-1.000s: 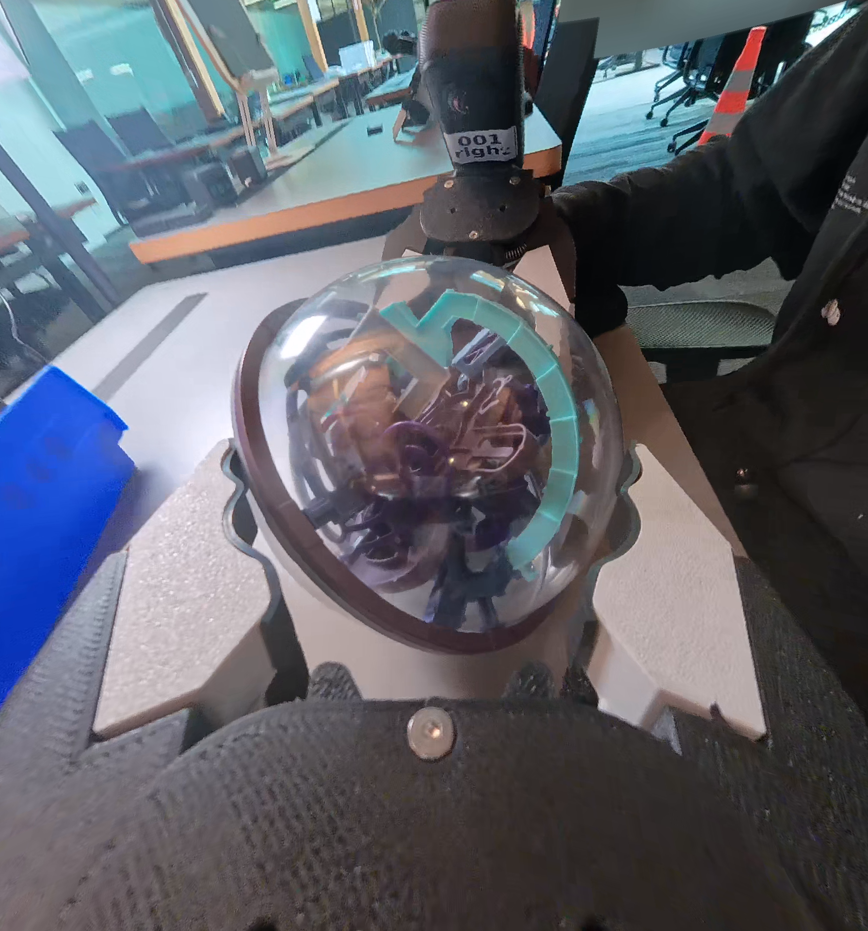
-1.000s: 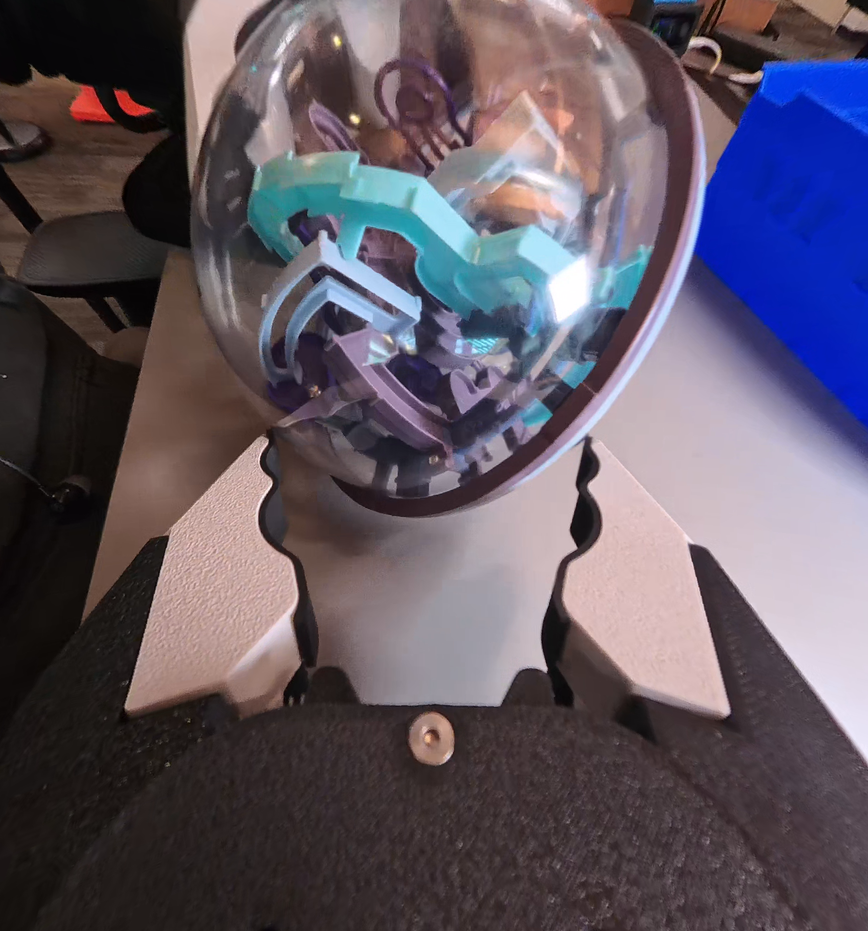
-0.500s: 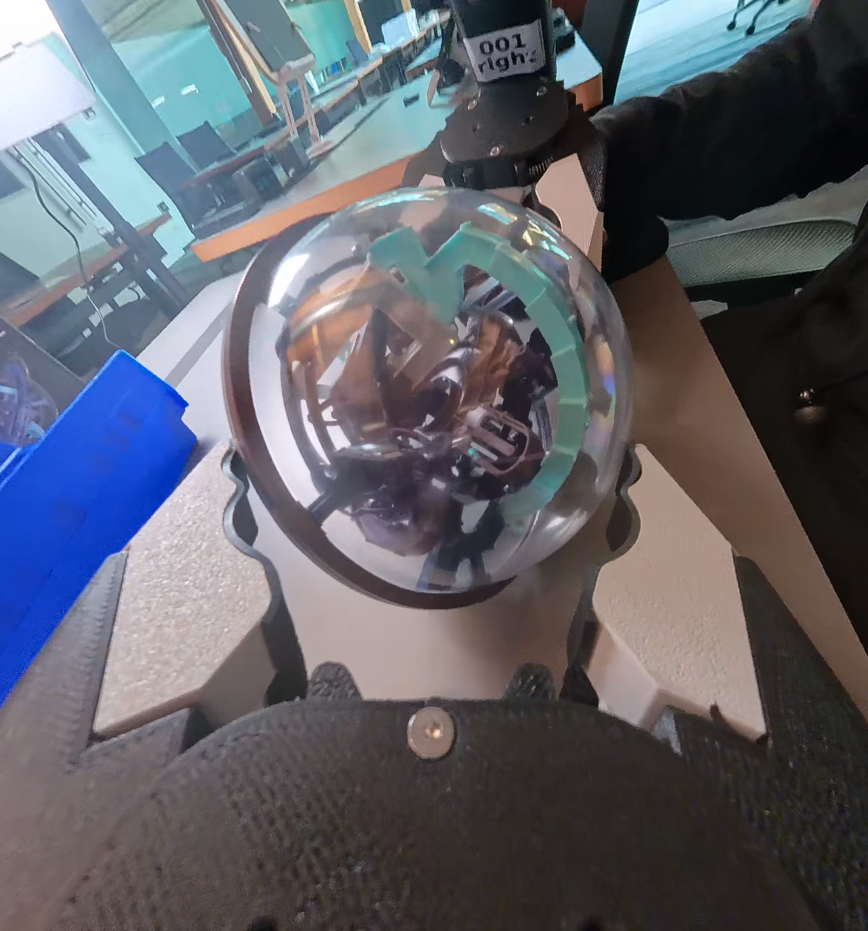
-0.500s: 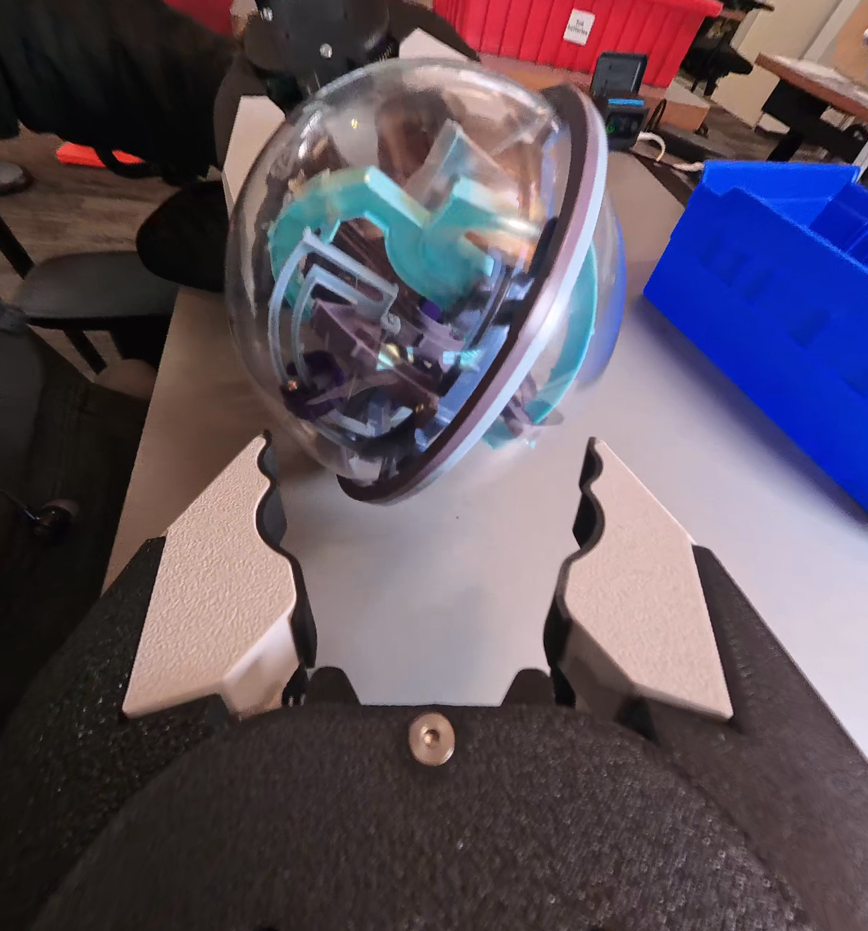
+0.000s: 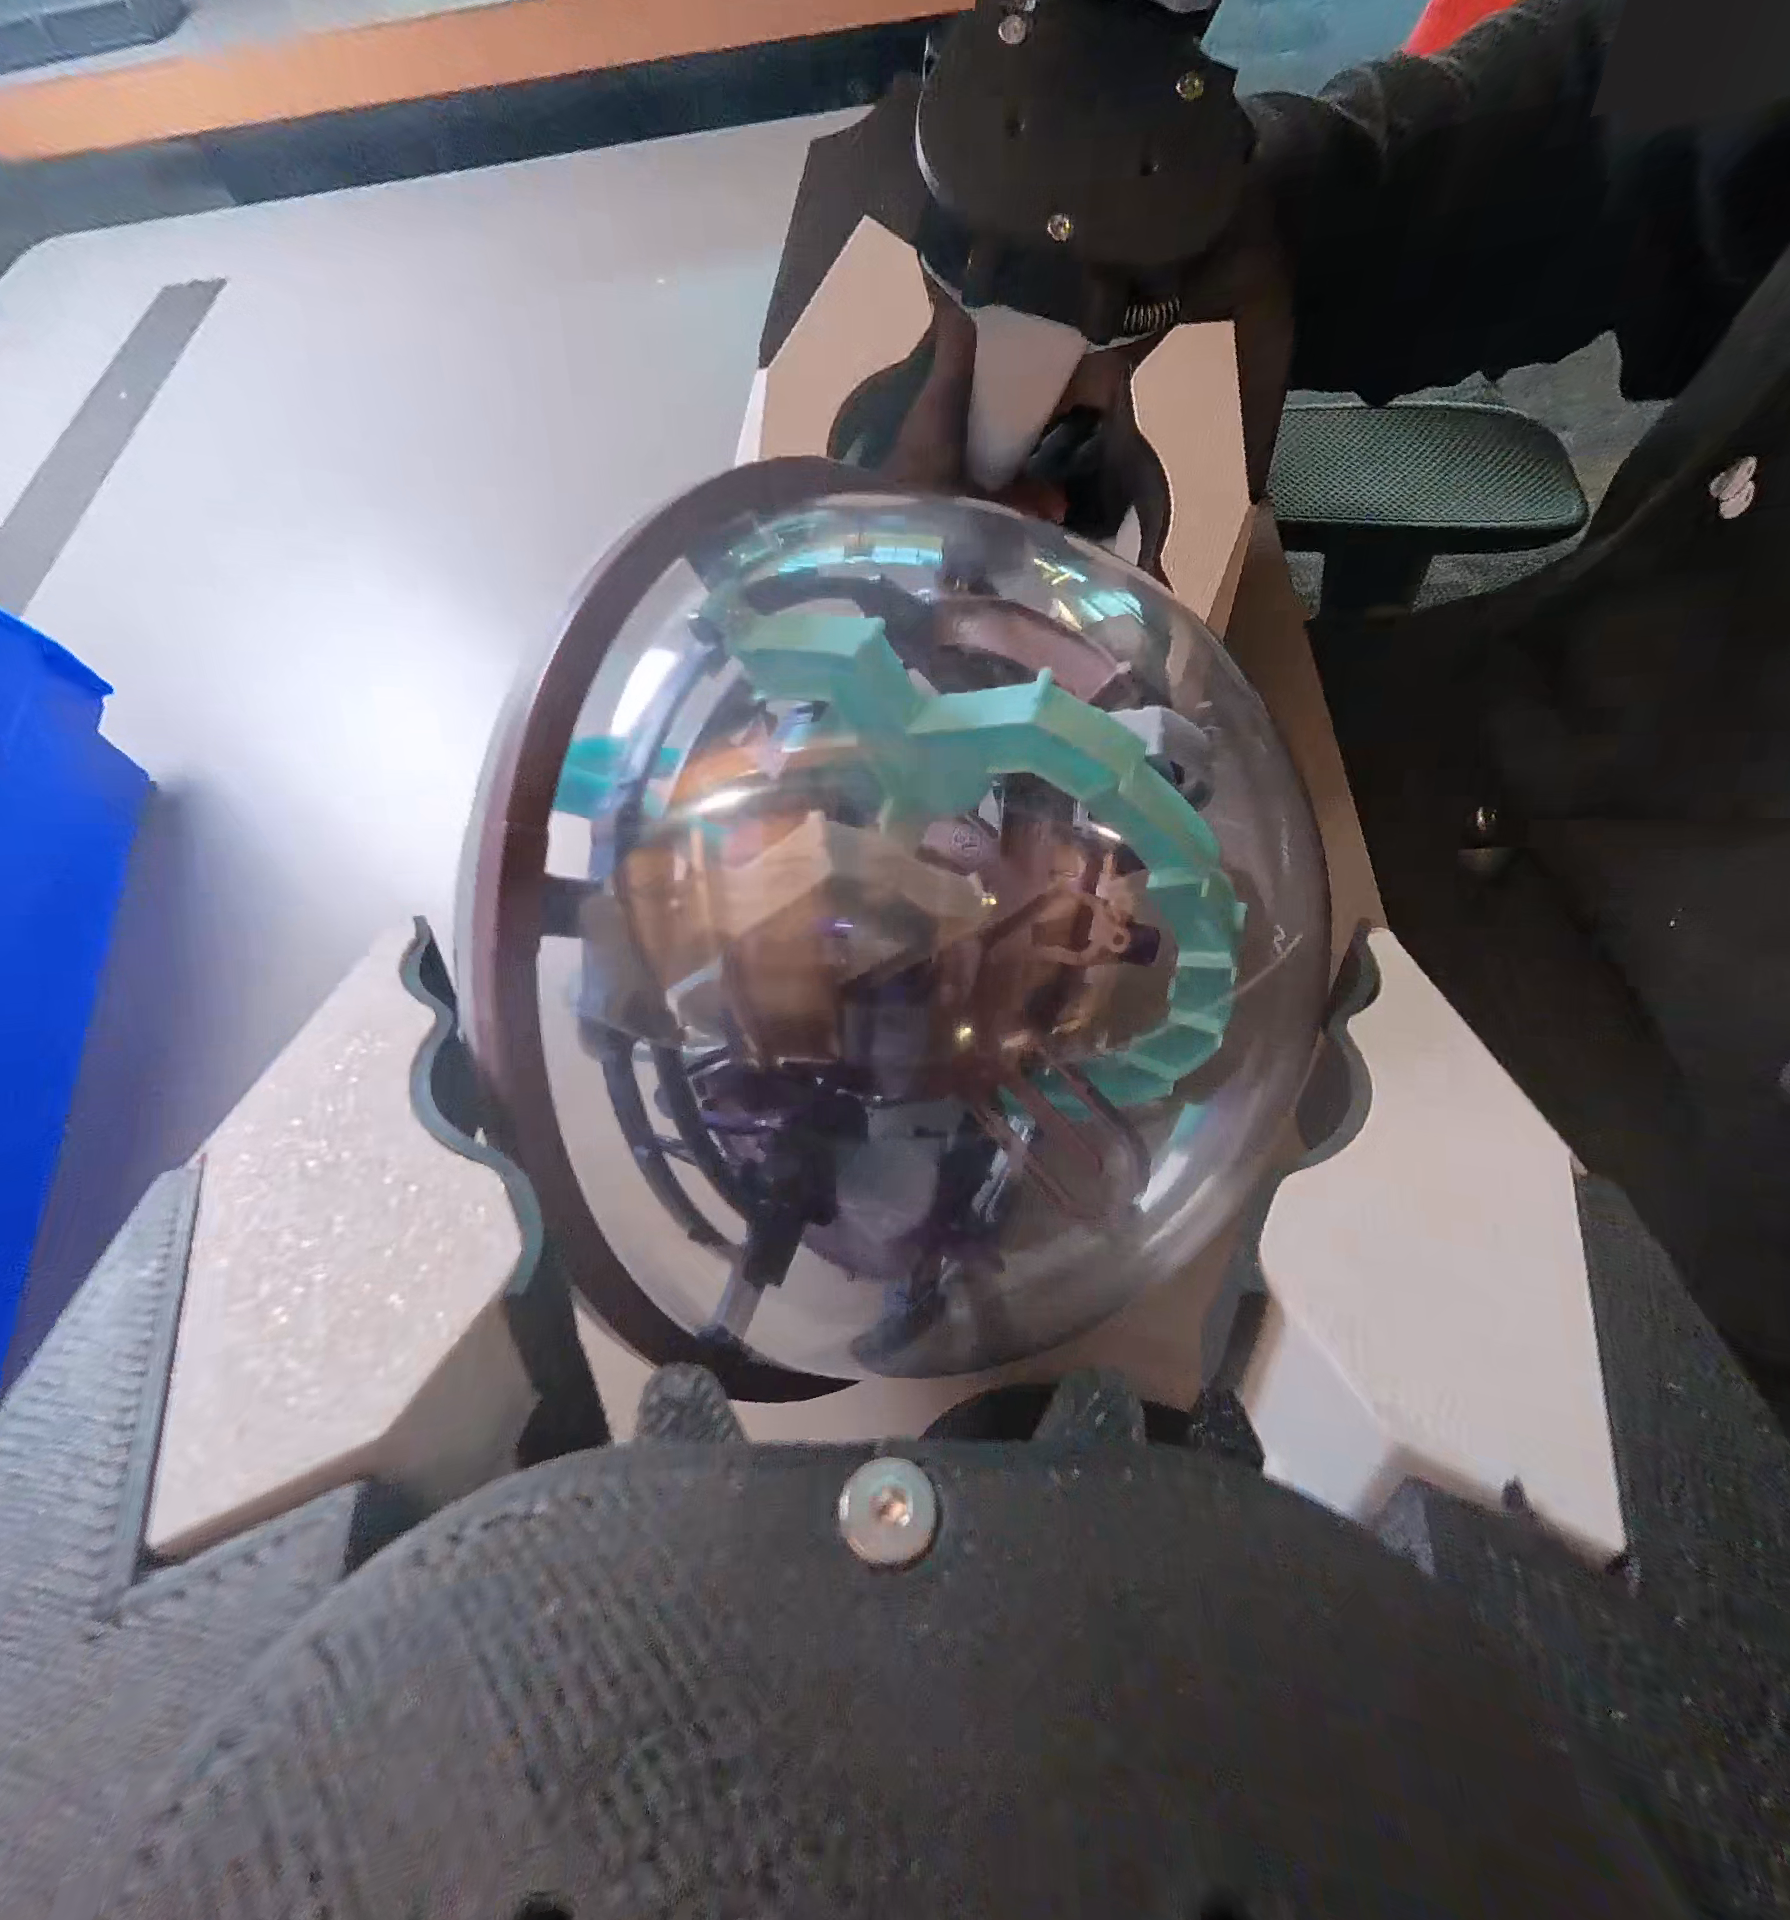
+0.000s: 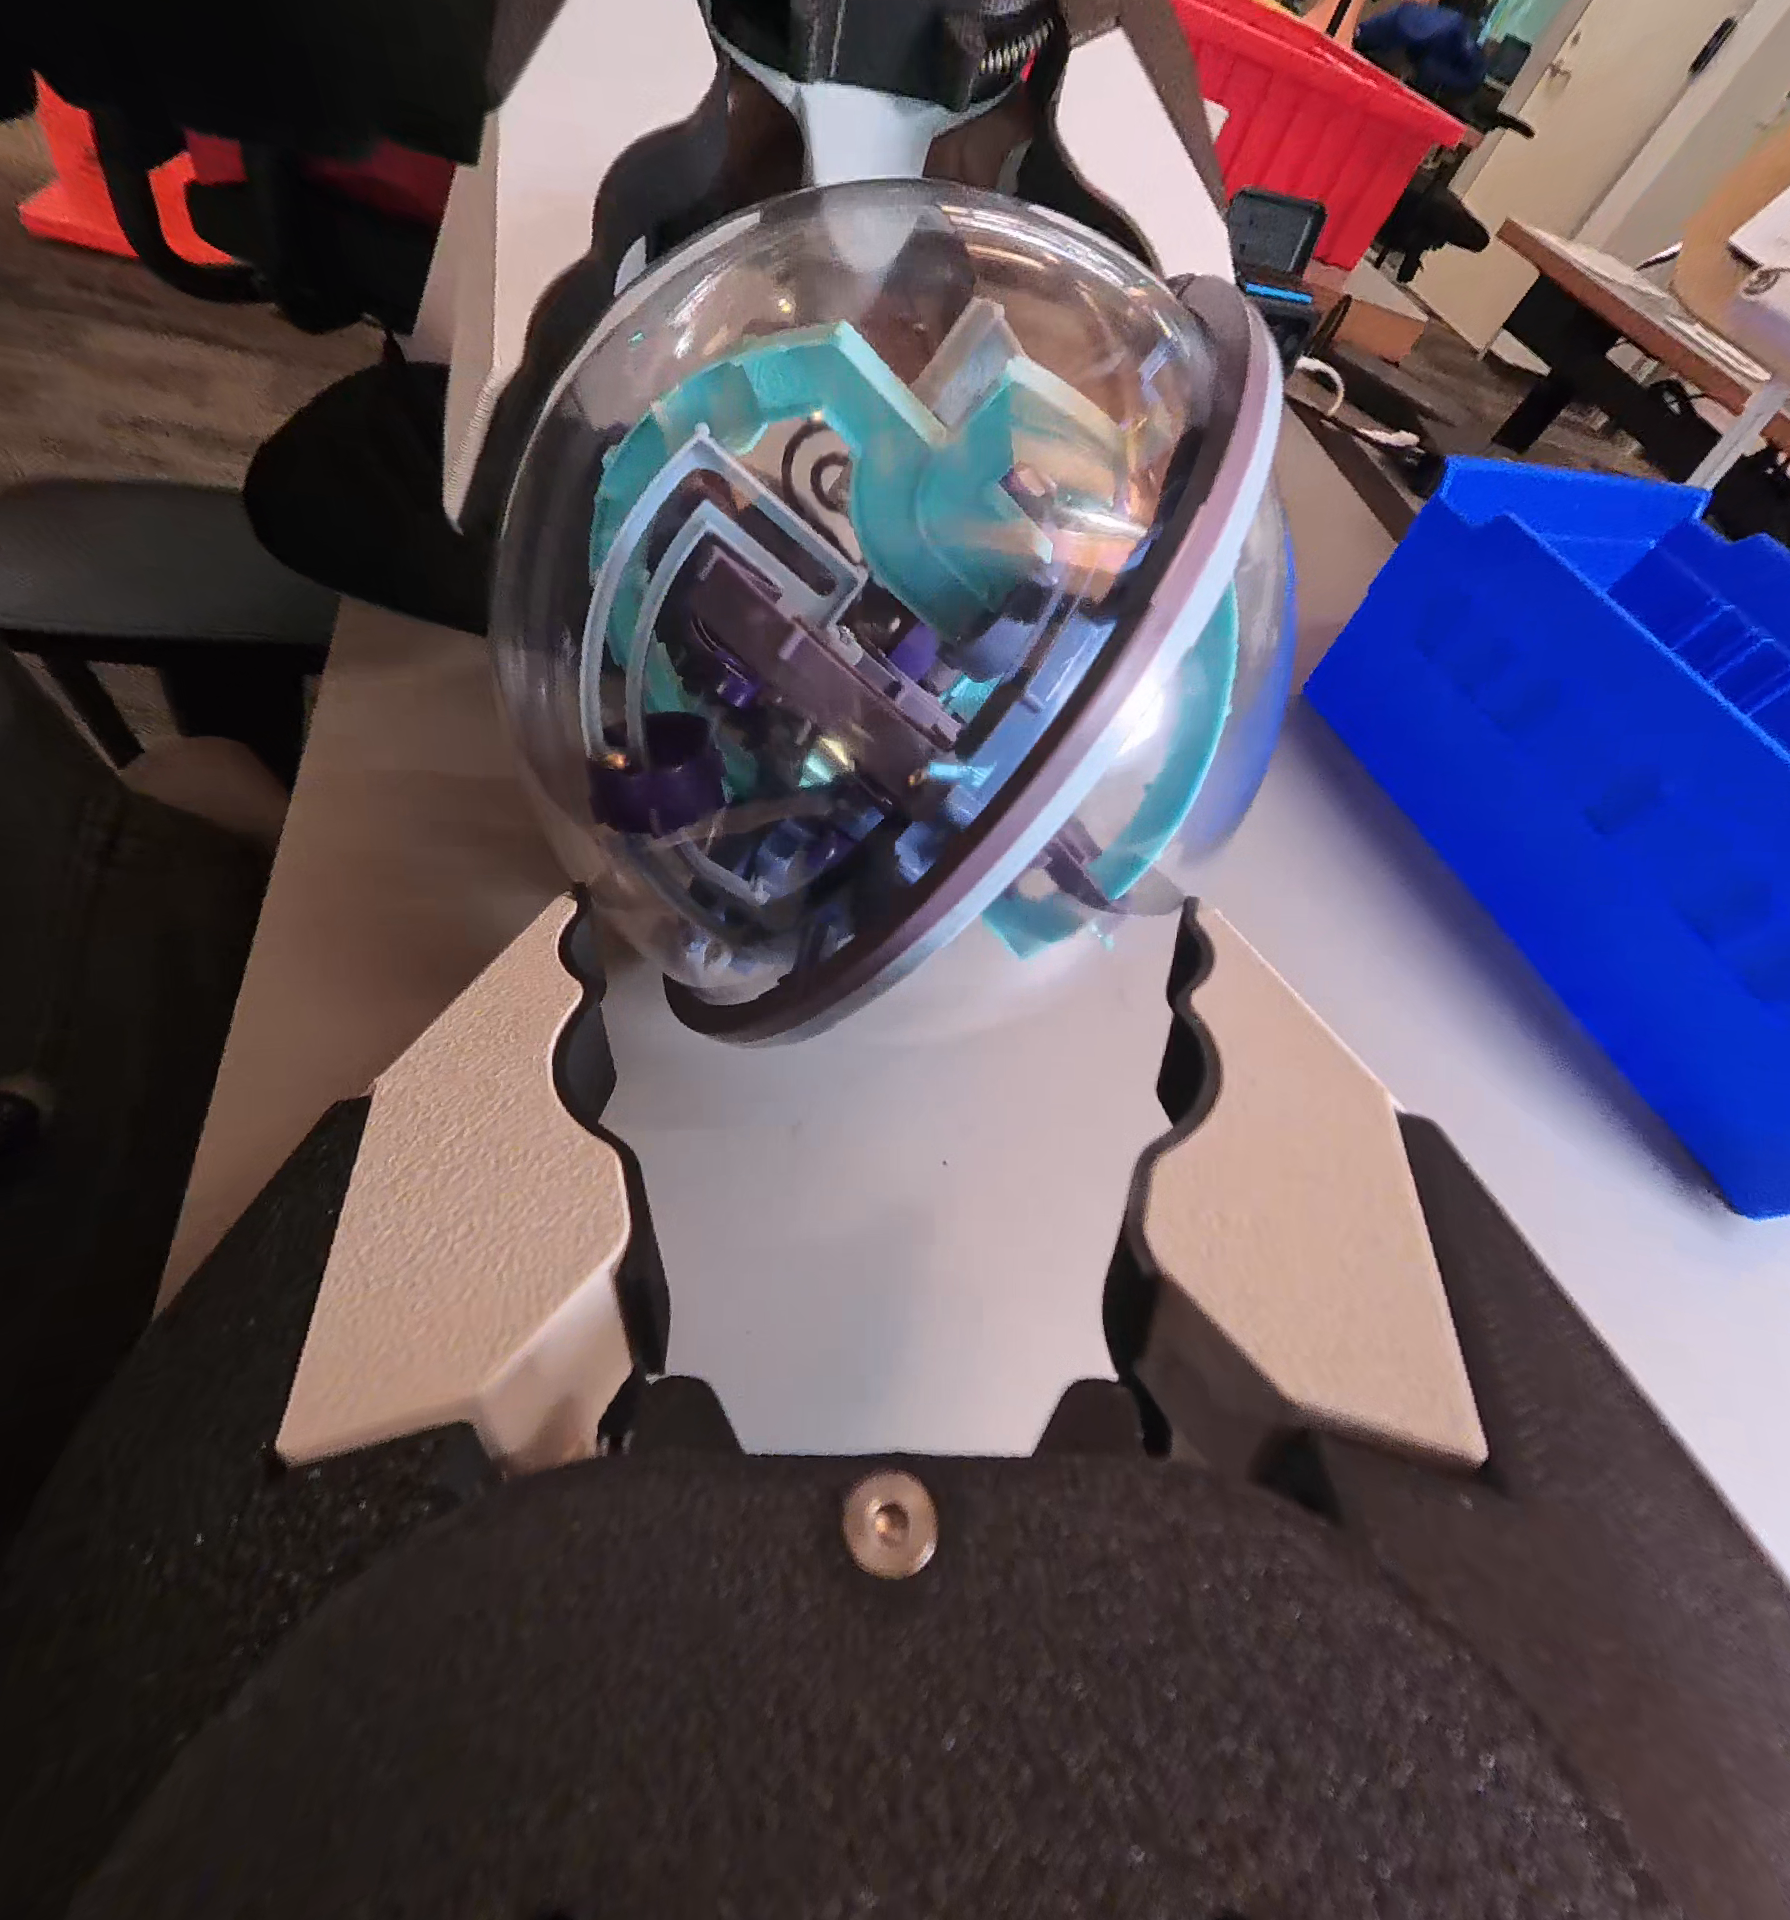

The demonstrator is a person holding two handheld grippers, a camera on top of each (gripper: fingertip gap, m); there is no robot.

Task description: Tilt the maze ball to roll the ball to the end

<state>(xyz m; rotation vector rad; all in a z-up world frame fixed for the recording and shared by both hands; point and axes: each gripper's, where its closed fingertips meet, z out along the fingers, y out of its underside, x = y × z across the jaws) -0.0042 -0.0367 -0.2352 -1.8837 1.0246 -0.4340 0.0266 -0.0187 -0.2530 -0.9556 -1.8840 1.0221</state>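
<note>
The maze ball (image 5: 901,925) is a clear sphere with a dark brown ring around its middle, and that ring stands tilted in both views. Inside you see a teal stepped track (image 5: 1109,769), grey rails and purple pieces; I cannot pick out the small ball among them. The sphere sits over the near edge of the white table (image 5: 278,499), between your two tools, which face each other from opposite sides.

Your left tool (image 5: 889,997) is spread wide around the sphere. Its left pad (image 5: 434,1039) lies against the brown ring and its right pad (image 5: 1338,1029) lies against the clear shell, so the maze ball is cradled between them, deep in the opening.

Your right tool (image 6: 875,935) stands at a narrower spread. Only its fingertips (image 6: 574,935) meet the lower curve of the sphere, the left one at the clear shell and the right one at the shell's lower edge. Whether they press or merely touch I cannot tell, since the lower shell is blurred there.

A blue bin (image 6: 1618,790) stands on the table just beside the sphere. Beyond it, a red crate (image 6: 1317,125) sits far off. A black chair (image 5: 1410,468) is near the table edge, beside your dark sleeve (image 5: 1493,187).
</note>
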